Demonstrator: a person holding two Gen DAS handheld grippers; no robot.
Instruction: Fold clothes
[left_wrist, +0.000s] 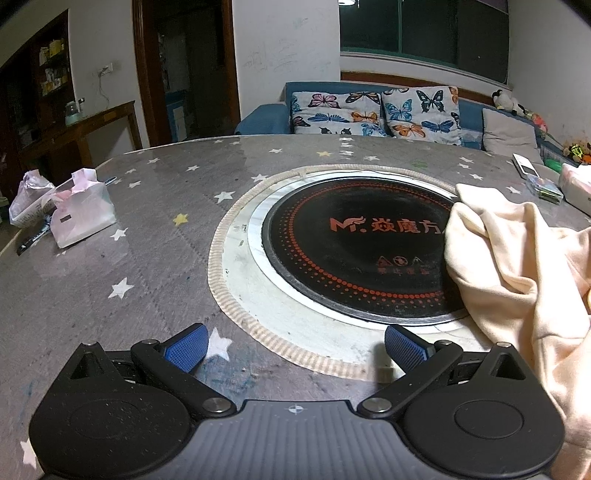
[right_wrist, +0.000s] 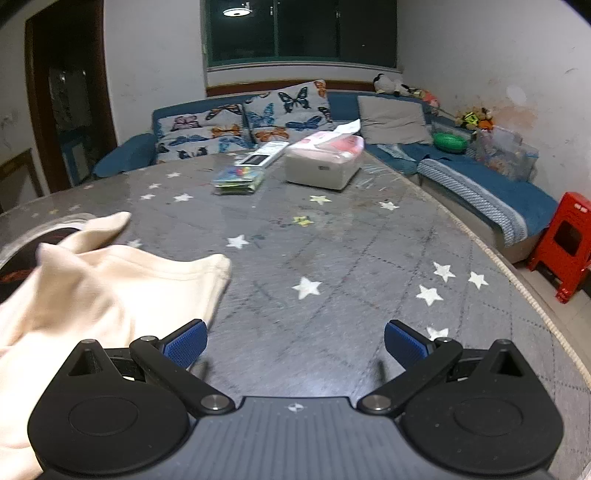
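Observation:
A cream garment (left_wrist: 517, 280) lies crumpled on the star-patterned table, covering the right edge of the round black cooktop (left_wrist: 354, 251). In the right wrist view the same garment (right_wrist: 96, 288) lies at the left, one corner reaching toward the table's middle. My left gripper (left_wrist: 295, 345) is open and empty, hovering over the cooktop's pale rim, with the garment to its right. My right gripper (right_wrist: 295, 343) is open and empty over bare table; its left finger (right_wrist: 186, 343) is close beside the garment's edge.
White plastic bags (left_wrist: 74, 210) sit at the table's left. A tissue box (right_wrist: 325, 158), a remote (right_wrist: 262, 153) and a small colourful box (right_wrist: 240, 179) stand at the far side. A blue sofa (right_wrist: 480, 184) runs beyond the table; a red stool (right_wrist: 565, 240) stands at right.

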